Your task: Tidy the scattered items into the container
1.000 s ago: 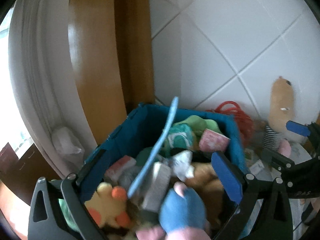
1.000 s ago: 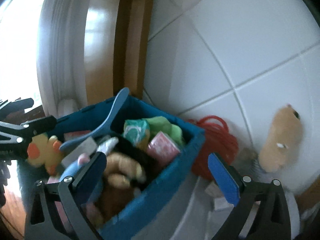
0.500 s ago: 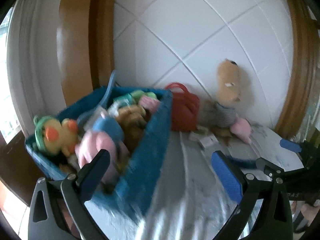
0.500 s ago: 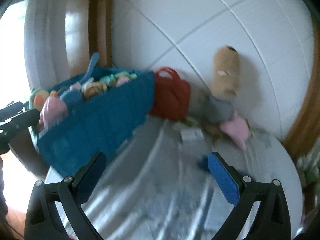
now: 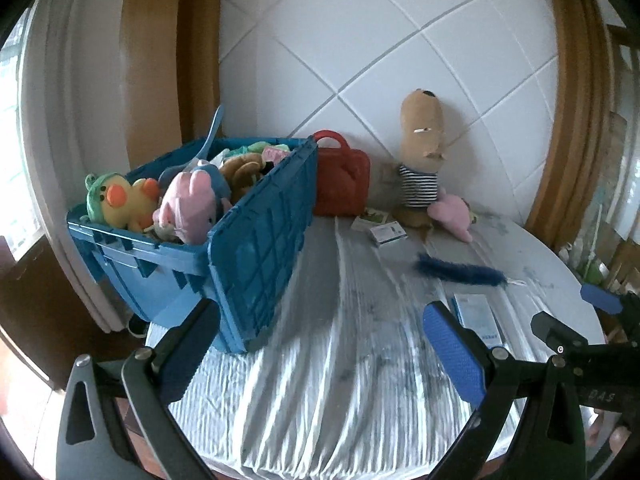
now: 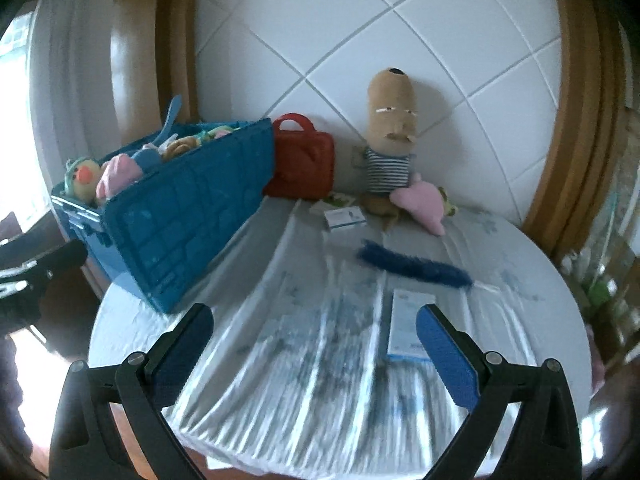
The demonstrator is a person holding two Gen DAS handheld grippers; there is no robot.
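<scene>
White diagonal wall tiles (image 5: 400, 20) back a round worktop (image 5: 320, 360) covered with a creased, silvery sheet; brown wooden frames stand at either side.

Container: a blue plastic crate (image 5: 256, 248) sits at the left rear of the worktop, tilted, its near end overhanging the edge. It is filled above the rim with soft toys, among them a yellow duck plush (image 5: 124, 200) and a pink plush (image 5: 188, 204). A blue strip-shaped item (image 5: 212, 132) stands up out of the far end.

Items outside the crate:
- Red carry case (image 5: 340, 180), upright against the wall, touching the crate's far corner.
- Tan plush figure in a striped top (image 5: 420, 152), seated against the wall, with a small pink plush (image 5: 452, 216) leaning on its lower right side.
- Two small flat packets (image 5: 384, 228), just in front of the tan figure.
- Blue fuzzy stick (image 5: 460, 274), lying flat near mid-worktop, apart from the packets.
- Flat white and blue box (image 6: 406, 324), lying nearest the cameras, just beside the right finger pad in each wrist view.

Left hand-held gripper (image 5: 320, 344): jaws spread wide, nothing between them, held above the near part of the worktop.

Right hand-held gripper (image 6: 316, 344): jaws likewise wide apart and empty, above the near edge; it also appears at the right margin of the left wrist view. Right wrist view is motion-blurred in the foreground.
</scene>
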